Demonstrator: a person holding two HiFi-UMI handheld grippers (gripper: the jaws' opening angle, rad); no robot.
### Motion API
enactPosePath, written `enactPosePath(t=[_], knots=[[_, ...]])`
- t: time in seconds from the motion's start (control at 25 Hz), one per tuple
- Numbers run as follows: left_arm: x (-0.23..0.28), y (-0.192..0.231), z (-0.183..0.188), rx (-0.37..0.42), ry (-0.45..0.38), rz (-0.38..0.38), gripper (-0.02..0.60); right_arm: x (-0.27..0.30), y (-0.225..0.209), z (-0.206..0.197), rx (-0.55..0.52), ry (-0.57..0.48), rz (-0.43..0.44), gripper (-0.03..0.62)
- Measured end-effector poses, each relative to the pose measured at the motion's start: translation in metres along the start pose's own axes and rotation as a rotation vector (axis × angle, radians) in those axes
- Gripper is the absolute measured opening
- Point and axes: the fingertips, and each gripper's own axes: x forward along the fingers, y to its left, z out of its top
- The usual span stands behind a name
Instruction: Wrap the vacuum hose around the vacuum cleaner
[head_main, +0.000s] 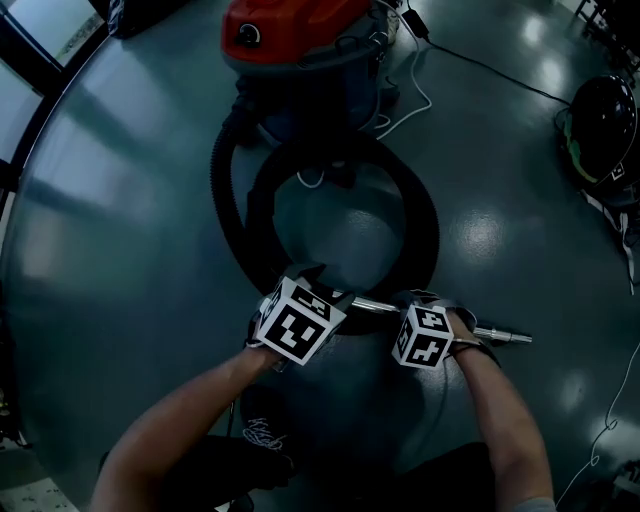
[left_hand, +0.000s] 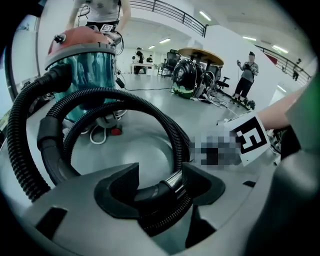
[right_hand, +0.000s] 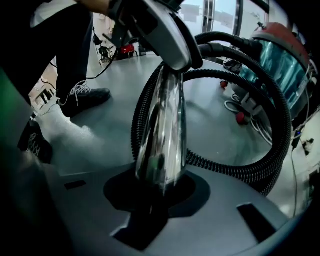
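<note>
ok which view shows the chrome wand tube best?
Right gripper view: the chrome wand tube fills the centre, clamped in the right gripper. Head view shows only short bare stretches; left gripper view only its end at the hose cuff.

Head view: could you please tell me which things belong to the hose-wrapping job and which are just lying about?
Job in hand:
vacuum cleaner
black hose, held by the left gripper
chrome wand, held by the right gripper

Lying about:
black domed object at the right edge
black cable on the floor
</note>
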Motion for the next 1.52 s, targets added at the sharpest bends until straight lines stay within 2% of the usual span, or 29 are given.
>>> enactPosePath(t=[0.24, 0.36, 0.52, 0.76, 1.04, 1.12, 1.2, 1.52], knots=[[0.002, 0.009, -0.005, -0.061, -0.071, 0.031, 0.278, 0.004, -0.003, 0.001, -0.020, -0.002, 0.086, 0.097], [0.001, 0.016, -0.008, -0.073, -0.105, 0.049, 0.278, 0.005, -0.009, 0.006, -0.031, 0.006, 0.065, 0.097], [0.008, 0.018, -0.016, -0.103, -0.097, 0.024, 0.278, 0.007, -0.007, 0.004, -0.003, 0.005, 0.044, 0.097], [0.017, 0.017, -0.016, -0.088, -0.103, -0.001, 0.275, 0.006, -0.009, 0.002, 0.051, -0.022, 0.022, 0.108], [0.022, 0.011, -0.007, -0.056, -0.123, -0.008, 0.235, 0.003, -0.011, 0.000, 0.114, -0.054, -0.007, 0.110], [0.022, 0.013, -0.004, -0.040, -0.127, 0.015, 0.222, 0.003, -0.010, -0.002, 0.138, -0.052, -0.009, 0.112], [0.022, 0.014, -0.001, -0.015, -0.136, 0.053, 0.140, 0.003, -0.010, -0.003, 0.160, -0.056, -0.009, 0.115], [0.033, 0.014, 0.003, 0.008, -0.125, 0.068, 0.132, 0.002, -0.010, -0.006, 0.200, -0.082, -0.030, 0.121]])
